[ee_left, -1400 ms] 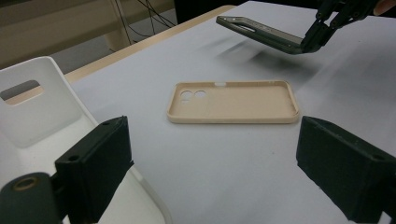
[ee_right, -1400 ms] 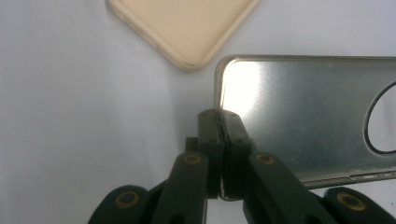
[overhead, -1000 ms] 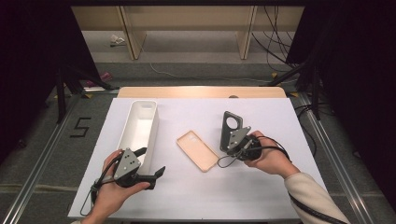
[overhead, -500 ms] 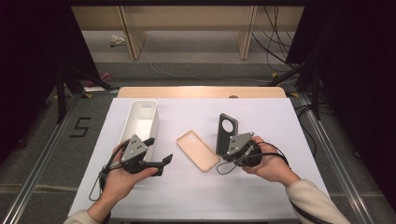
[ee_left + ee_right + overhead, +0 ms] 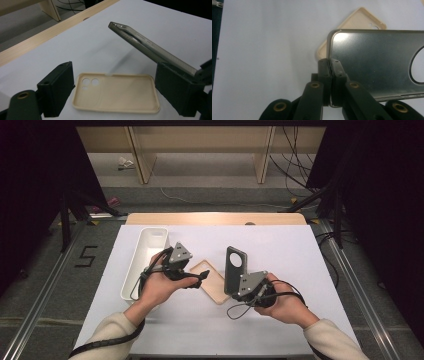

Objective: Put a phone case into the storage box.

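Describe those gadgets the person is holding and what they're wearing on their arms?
Each hand holds a black two-jaw gripper, left and right, topped by a grey three-cornered plate with small dark marks. The jaws are blocky black pads on arms with brass-coloured pivot rings. A black cable loops from each. The sleeves are cream-coloured.

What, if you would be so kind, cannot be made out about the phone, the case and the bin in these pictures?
- Phone: its lower corner is hidden inside the shut right gripper; its right end is cut off by the edge of the right gripper view.
- Beige case: in the high view, the left gripper covers its near left corner.
- White bin: the left hand covers its near end; contents cannot be told.
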